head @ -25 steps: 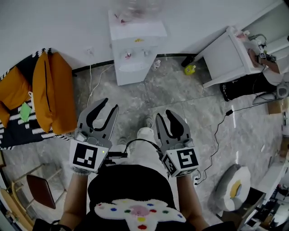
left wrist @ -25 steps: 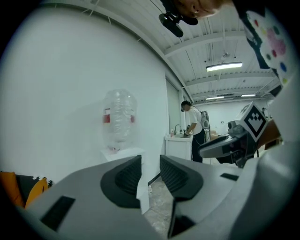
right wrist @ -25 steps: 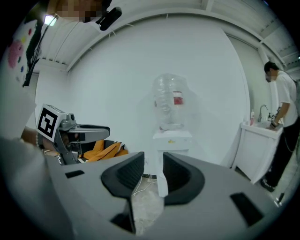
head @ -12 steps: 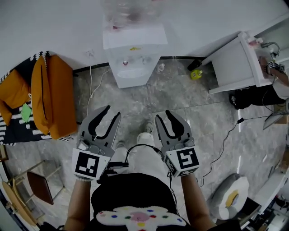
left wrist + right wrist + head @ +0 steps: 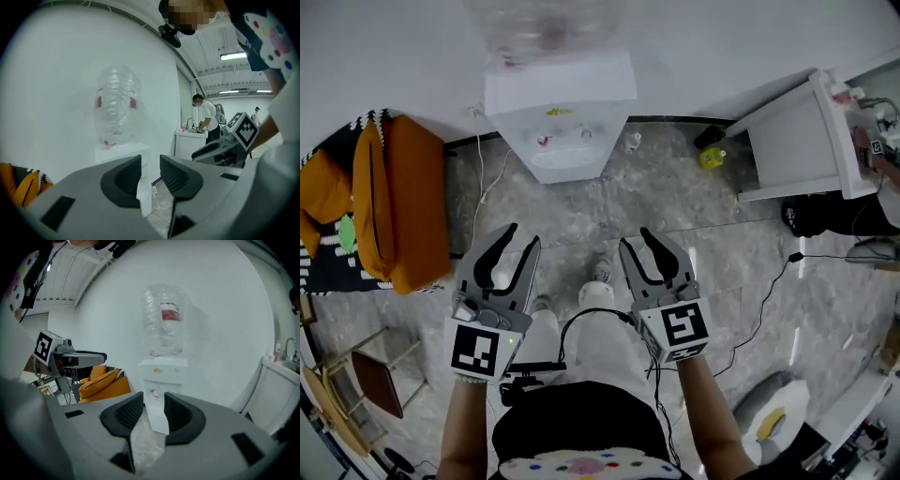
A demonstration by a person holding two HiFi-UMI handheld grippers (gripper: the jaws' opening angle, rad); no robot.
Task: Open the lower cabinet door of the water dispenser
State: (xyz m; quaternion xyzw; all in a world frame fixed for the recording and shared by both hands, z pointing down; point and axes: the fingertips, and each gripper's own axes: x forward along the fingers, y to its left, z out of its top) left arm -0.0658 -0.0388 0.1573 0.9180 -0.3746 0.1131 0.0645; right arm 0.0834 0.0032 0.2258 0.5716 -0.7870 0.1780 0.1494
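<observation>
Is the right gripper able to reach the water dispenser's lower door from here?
Probably not yet: the right gripper hangs well short of the water dispenser, but only floor lies between them.

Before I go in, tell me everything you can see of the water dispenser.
The water dispenser is a white, plastic-looking box standing upright on the grey marbled floor at the white wall. A clear bottle with a red label sits upended on top. A yellow mark and small taps sit on its upper front. Its lower front looks flush, no door swung out.
</observation>
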